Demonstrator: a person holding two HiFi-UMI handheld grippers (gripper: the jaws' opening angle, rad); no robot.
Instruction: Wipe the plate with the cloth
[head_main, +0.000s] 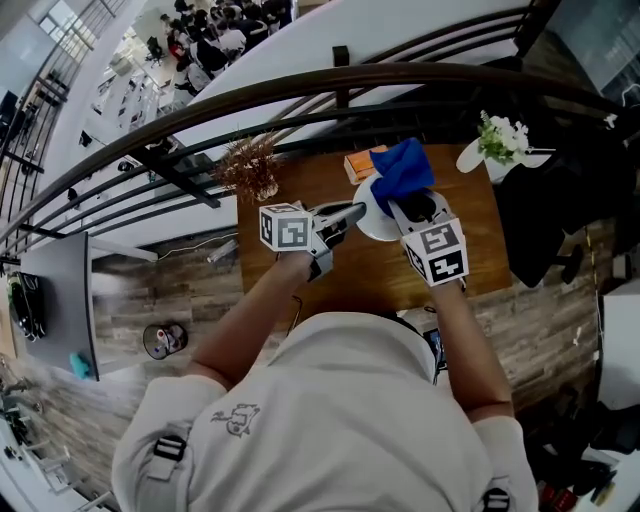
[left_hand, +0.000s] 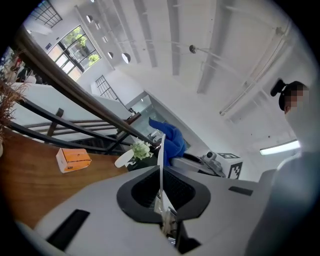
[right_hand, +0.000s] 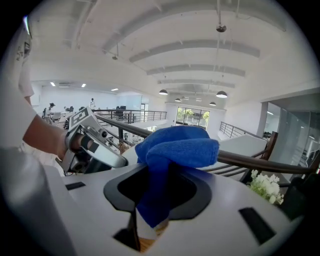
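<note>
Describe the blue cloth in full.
The blue cloth looks like soft, napped microfibre, plain and bright. It is bunched and folded over itself: a thick roll on top, with a narrower tail running down between the jaws of the right hand-held gripper, which are shut on it. It is held up off the wooden table, beside the white plate. Whether it touches the plate cannot be told.

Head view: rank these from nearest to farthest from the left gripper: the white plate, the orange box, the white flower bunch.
1. white round plate: clamped edge-on in the left gripper, mid-table.
2. small orange box: just beyond, by the table's far edge.
3. white flower bunch: well off to the far right.
</note>
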